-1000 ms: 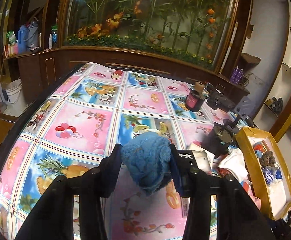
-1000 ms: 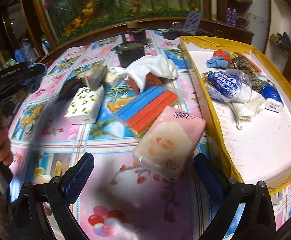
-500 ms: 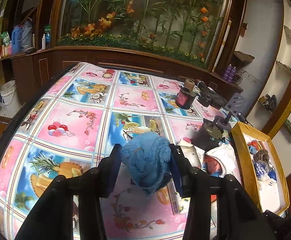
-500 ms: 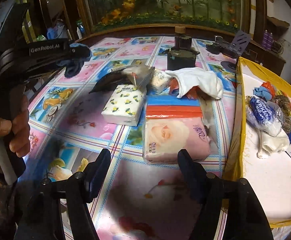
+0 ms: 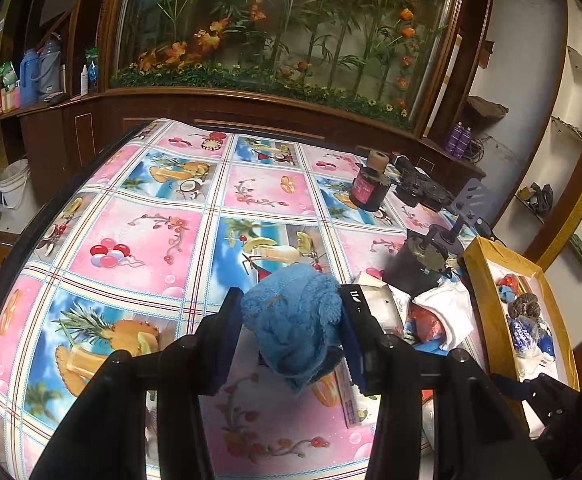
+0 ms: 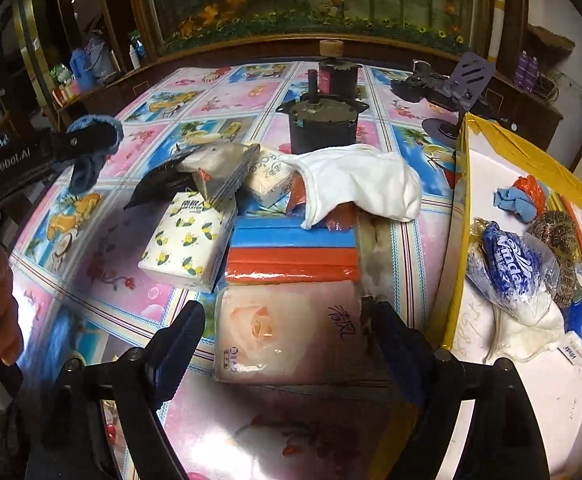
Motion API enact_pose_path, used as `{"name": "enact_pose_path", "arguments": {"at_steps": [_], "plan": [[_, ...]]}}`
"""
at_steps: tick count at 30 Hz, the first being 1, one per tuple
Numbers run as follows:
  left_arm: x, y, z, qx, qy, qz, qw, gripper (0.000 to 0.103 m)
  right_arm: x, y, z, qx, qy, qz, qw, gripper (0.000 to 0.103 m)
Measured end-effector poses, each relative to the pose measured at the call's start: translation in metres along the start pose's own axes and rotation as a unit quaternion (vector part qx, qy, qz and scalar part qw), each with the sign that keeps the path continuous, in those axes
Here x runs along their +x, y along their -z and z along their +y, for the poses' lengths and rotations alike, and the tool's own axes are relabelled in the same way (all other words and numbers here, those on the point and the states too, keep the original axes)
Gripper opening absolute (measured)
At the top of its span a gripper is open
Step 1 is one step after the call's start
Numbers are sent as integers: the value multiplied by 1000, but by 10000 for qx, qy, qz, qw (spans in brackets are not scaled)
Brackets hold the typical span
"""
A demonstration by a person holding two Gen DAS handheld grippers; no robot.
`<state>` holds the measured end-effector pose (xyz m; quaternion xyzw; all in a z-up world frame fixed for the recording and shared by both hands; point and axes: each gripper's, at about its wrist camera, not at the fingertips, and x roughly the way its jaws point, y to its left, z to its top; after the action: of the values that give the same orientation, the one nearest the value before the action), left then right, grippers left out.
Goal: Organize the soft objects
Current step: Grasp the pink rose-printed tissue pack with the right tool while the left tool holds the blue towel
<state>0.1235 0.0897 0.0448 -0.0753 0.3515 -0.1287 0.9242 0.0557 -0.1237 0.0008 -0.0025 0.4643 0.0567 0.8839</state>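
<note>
Gripping a blue cloth (image 5: 295, 320), the left tongs (image 5: 289, 330) hang above the bench (image 5: 139, 248), their pads pressed into both sides of the bundle. It is fuzzy, knitted-looking and bunched into a rounded lump, its long axis running roughly up and down, a loose end drooping toward the bench.

The right tongs (image 6: 287, 344) are spread wide, straddling a pink tissue pack (image 6: 287, 330) that lies flat on the bench; whether the pads touch its ends cannot be told. The pack is soft, plastic-wrapped, printed with a rose, its long axis running left to right. Just beyond it lie blue and orange sponges (image 6: 291, 250), then a white sock (image 6: 355, 186). Left of these sits a lemon-print tissue pack (image 6: 189, 242). At the right stands a yellow-rimmed box (image 6: 457, 216) holding a bagged blue packet (image 6: 507, 268).
</note>
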Motion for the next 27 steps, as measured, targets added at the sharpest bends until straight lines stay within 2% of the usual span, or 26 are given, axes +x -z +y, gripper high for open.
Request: {"name": "enact_pose_path", "arguments": {"at_steps": [5,7,9,13,14,16,20,23,25,27], "plan": [[1,0,0,42,25,-4,10000,44,11,5,13,-360,277,241,9987,87],[1,1,-1,41,30,-9,10000,44,7,5,9,-247,133,180,9994,76],[1,0,-2,54,72,-19,10000,44,-2,5,8,-162,-200,142,9996,72],[0,1,-6,125,179,-56,9997,44,-45,1,16,-201,-856,-649,9940,72],[0,1,-8,158,208,-57,9996,44,-56,-4,16,-190,-848,-904,9921,72],[1,2,-11,197,235,-46,9995,44,-62,-17,13,-45,-567,-1250,9905,72],[6,7,-19,358,279,35,9990,44,-46,-43,-4,399,-362,-1481,9875,72],[11,12,-27,530,308,103,9981,44,-21,-44,-18,713,-539,-1462,9852,72],[17,17,-35,689,321,196,9969,44,-8,-42,-26,846,-639,-1171,9874,72],[23,23,-41,791,390,317,9956,44,-10,-43,-32,943,-736,-1274,9846,72]]}}
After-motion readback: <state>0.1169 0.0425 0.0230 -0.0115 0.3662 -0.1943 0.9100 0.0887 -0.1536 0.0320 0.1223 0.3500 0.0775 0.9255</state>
